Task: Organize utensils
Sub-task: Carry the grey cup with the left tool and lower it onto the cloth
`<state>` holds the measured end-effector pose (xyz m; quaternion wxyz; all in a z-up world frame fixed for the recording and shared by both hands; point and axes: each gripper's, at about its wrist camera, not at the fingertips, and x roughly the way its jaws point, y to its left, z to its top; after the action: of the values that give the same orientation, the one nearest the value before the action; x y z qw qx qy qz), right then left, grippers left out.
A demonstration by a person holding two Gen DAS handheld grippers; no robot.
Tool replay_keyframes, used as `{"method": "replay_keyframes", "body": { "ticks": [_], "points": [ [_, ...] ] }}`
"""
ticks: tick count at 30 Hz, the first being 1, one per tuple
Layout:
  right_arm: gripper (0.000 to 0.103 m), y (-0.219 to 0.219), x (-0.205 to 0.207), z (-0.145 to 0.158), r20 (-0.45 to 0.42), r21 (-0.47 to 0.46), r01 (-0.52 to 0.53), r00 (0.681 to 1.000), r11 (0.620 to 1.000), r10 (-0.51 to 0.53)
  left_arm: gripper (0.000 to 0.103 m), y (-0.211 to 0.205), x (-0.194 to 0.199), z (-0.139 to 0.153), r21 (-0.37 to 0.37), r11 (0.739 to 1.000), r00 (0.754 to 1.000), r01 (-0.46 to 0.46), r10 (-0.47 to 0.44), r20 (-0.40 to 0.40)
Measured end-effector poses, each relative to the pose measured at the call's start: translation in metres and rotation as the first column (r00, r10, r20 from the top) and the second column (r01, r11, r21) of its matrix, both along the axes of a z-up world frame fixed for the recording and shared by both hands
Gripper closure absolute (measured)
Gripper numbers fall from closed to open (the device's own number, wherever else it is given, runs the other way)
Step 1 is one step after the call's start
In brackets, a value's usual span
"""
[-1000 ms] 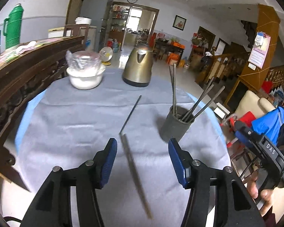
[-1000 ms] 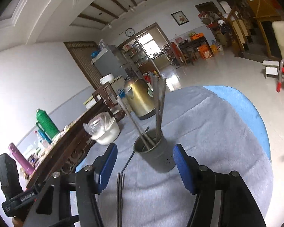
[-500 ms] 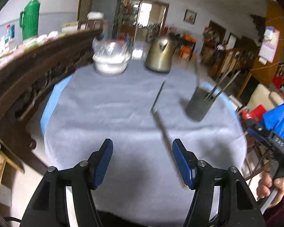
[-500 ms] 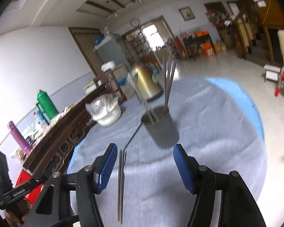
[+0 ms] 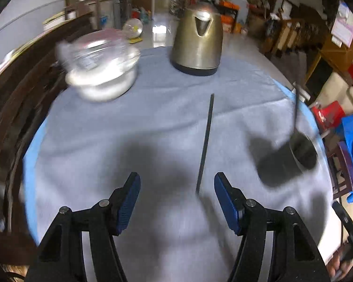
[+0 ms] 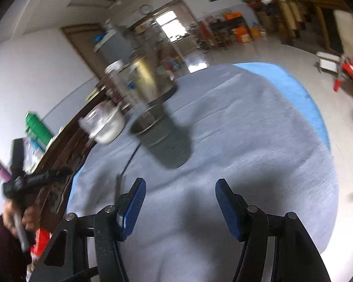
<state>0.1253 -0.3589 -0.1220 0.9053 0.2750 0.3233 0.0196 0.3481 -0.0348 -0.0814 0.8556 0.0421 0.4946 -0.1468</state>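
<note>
A dark chopstick lies on the grey cloth, pointing away from me, its near end just ahead of my open, empty left gripper. A blurred second pair lies nearer, under the right finger. The grey utensil holder with chopsticks in it stands to the right; in the right wrist view the holder is ahead and left of my open, empty right gripper. A chopstick lies left of the holder there. Both views are motion-blurred.
A brass kettle stands at the far side of the table. A white bowl under plastic film is at the far left. A dark wooden bench runs along the left edge. The cloth's blue border marks the right edge.
Both grippers swung and tilted down over the table; the left one came forward again near the single chopstick. Both stayed open and empty.
</note>
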Motion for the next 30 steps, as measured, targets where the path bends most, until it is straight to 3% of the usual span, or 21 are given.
{"method": "replay_keyframes", "body": {
  "ticks": [4,7,8,14,16,17,21,22,26,30],
  "points": [
    [0.037,-0.047,0.007,-0.008,-0.018,0.026,0.106,0.994,0.994,-0.106,0.041,-0.055,0.075,-0.029,0.071,0.996,0.997,0.054,-0.049,-0.063],
    [0.037,-0.077,0.010,-0.012,-0.035,0.033,0.177,0.984,0.984,-0.176,0.055,-0.083,0.112,-0.048,0.075,0.994,0.991,0.075,-0.065,-0.117],
    [0.037,-0.083,0.012,-0.011,-0.038,0.032,0.190,0.981,0.981,-0.189,0.056,-0.095,0.125,-0.055,0.078,0.994,0.988,0.081,-0.070,-0.136],
    [0.037,-0.121,0.014,-0.011,-0.034,0.031,0.272,0.962,0.962,-0.271,0.057,-0.136,0.165,-0.077,0.118,0.985,0.978,0.127,-0.104,-0.179],
    [0.037,-0.128,0.015,-0.009,-0.031,0.025,0.287,0.958,0.957,-0.287,0.067,-0.142,0.176,-0.090,0.142,0.980,0.970,0.138,-0.104,-0.220],
    [0.037,-0.131,0.015,-0.009,-0.030,0.023,0.294,0.956,0.956,-0.293,0.075,-0.144,0.179,-0.093,0.146,0.979,0.967,0.140,-0.103,-0.232],
    [0.037,-0.137,0.018,-0.008,-0.027,0.013,0.309,0.951,0.951,-0.309,0.086,-0.147,0.183,-0.095,0.131,0.980,0.969,0.152,-0.121,-0.216],
    [0.037,-0.137,0.019,-0.008,-0.027,0.018,0.311,0.950,0.950,-0.311,0.096,-0.148,0.181,-0.094,0.134,0.978,0.969,0.161,-0.131,-0.207],
    [0.038,-0.136,0.014,-0.011,-0.026,0.026,0.314,0.949,0.949,-0.313,0.096,-0.142,0.172,-0.090,0.118,0.984,0.979,0.132,-0.111,-0.171],
    [0.039,-0.134,0.008,-0.003,-0.001,0.013,0.312,0.950,0.950,-0.312,0.096,-0.117,0.150,-0.061,0.047,0.997,0.995,0.061,-0.057,-0.085]
  ]
}}
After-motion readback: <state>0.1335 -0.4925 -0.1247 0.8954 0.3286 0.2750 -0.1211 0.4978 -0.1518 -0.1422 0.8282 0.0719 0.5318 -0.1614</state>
